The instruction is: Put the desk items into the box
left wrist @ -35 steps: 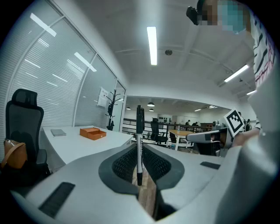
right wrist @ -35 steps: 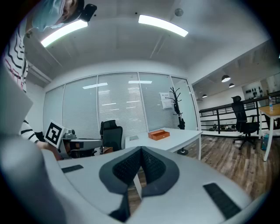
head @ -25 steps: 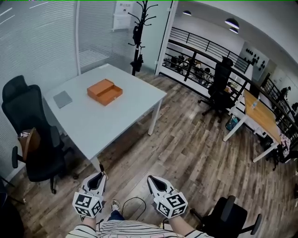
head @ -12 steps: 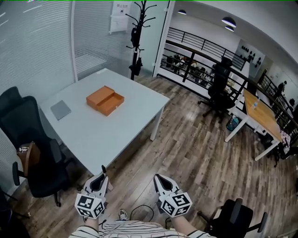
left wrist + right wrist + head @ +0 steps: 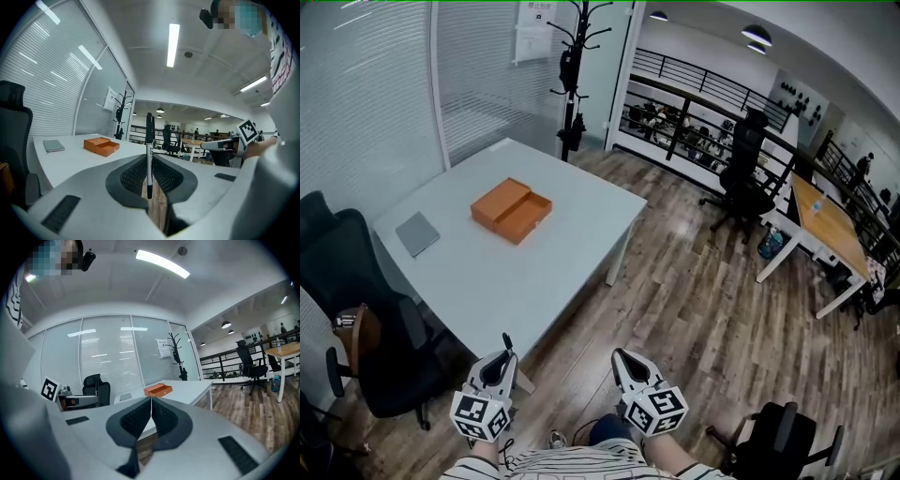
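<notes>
An open orange box (image 5: 511, 208) lies on the white table (image 5: 553, 258), with a flat grey notebook (image 5: 416, 232) to its left. Both grippers hang low in the head view, short of the table's near corner. My left gripper (image 5: 499, 356) is shut on a black pen (image 5: 149, 150) that stands upright between its jaws. The orange box (image 5: 101, 145) and the notebook (image 5: 54, 145) lie far ahead of it. My right gripper (image 5: 624, 360) is shut with nothing between its jaws; the box (image 5: 158, 390) shows well beyond its tips.
A black office chair (image 5: 356, 309) stands at the table's left side. A coat stand (image 5: 571, 75) rises behind the table by the glass wall. Wooden floor (image 5: 694, 309) spreads to the right, with another chair (image 5: 745, 178) and a desk (image 5: 825, 230) farther off.
The view has shifted a little: the table and box sit lower and nearer in the head view, and the left chair has slid toward the edge. Both grippers keep their hold and place.
</notes>
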